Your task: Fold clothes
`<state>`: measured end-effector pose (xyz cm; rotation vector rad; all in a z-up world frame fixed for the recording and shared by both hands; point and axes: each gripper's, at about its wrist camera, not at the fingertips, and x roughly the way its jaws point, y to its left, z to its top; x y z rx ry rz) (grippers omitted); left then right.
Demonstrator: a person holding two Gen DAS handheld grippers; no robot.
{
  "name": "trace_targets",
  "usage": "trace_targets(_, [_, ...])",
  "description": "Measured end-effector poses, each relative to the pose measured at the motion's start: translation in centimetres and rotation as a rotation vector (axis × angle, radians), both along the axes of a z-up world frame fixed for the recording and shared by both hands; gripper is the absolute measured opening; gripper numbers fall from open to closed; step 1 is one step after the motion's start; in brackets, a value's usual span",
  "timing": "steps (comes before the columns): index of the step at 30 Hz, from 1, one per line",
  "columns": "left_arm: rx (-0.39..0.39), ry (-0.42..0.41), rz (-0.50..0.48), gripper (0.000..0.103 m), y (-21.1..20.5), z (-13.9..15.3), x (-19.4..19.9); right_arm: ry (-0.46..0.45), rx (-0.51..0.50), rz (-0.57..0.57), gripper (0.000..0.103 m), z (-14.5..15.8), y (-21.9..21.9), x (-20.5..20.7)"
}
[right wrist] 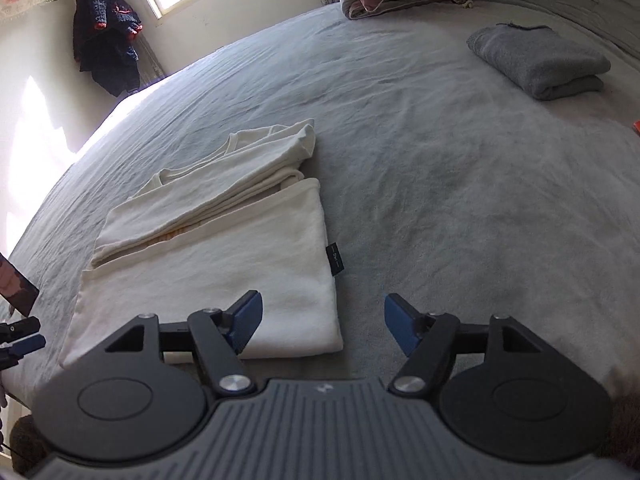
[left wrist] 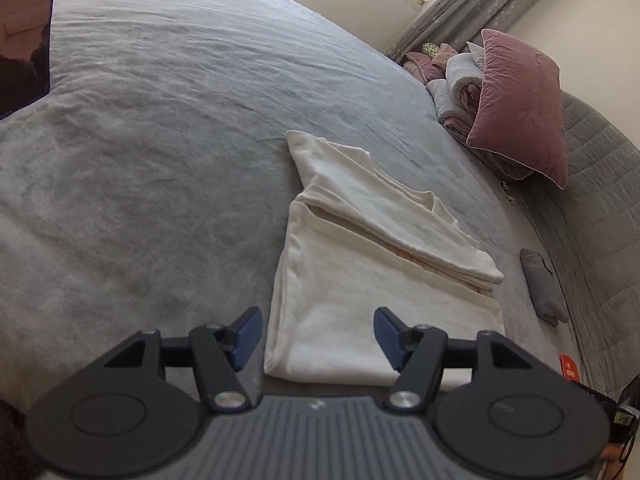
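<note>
A cream-white shirt [left wrist: 360, 264] lies partly folded on the grey bed sheet [left wrist: 160, 160], sleeves folded in over the body. My left gripper [left wrist: 318, 334] is open and empty, just above the shirt's near hem. In the right wrist view the same shirt [right wrist: 224, 248] lies left of centre, with a small dark label at its right edge. My right gripper [right wrist: 323, 326] is open and empty, over the shirt's near right corner. The left gripper's blue fingertips [right wrist: 24, 344] show at the far left edge of the right wrist view.
A folded grey garment [right wrist: 540, 62] lies at the far right of the bed, also seen in the left wrist view [left wrist: 542, 286]. Pink pillows [left wrist: 520, 100] and a rolled duvet are piled at the headboard. Dark clothes [right wrist: 106, 40] hang by the window. An orange item [left wrist: 570, 366] lies near the bed edge.
</note>
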<state>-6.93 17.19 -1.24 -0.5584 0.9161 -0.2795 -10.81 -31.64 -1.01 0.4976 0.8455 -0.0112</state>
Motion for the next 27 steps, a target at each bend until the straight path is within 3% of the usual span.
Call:
trace_targets(6, [-0.271,0.182,0.028,0.063,2.5,-3.3,-0.1,0.072,0.339,-0.045,0.069,-2.1,-2.8,-0.9])
trace_targets(8, [-0.337,0.224,0.050,0.061,2.4,-4.8,-0.3,0.083,0.394,-0.048,0.067,-2.9,-2.4,-0.8])
trace_targets(11, [-0.396,0.258,0.099,0.059,1.7,-6.9,-0.7,0.103,0.395,-0.058,0.062,-4.1,-1.2,-0.2])
trace_targets(16, [-0.453,0.222,0.189,0.032,1.0,-8.6,-1.2,0.075,0.397,-0.076,0.058,-4.7,0.2,0.5])
trace_targets(17, [-0.458,0.221,0.198,0.027,0.9,-8.9,-1.2,0.075,0.405,-0.084,0.048,-4.8,0.2,0.6])
trace_targets(18, [-0.459,0.223,0.201,0.017,0.8,-9.1,-1.1,0.080,0.413,-0.090,0.030,-4.9,0.3,0.7])
trace_targets(19, [-0.463,0.223,0.205,0.007,0.7,-9.2,-1.1,0.086,0.427,-0.097,0.021,-5.1,0.3,0.8])
trace_targets(20, [-0.479,0.220,0.208,0.006,0.8,-9.3,-1.1,0.088,0.452,-0.105,0.010,-5.3,0.1,0.8])
trace_targets(27, [-0.597,0.124,0.199,0.004,1.0,-7.2,-0.8,0.012,0.621,-0.140,0.009,-3.7,-1.2,0.5])
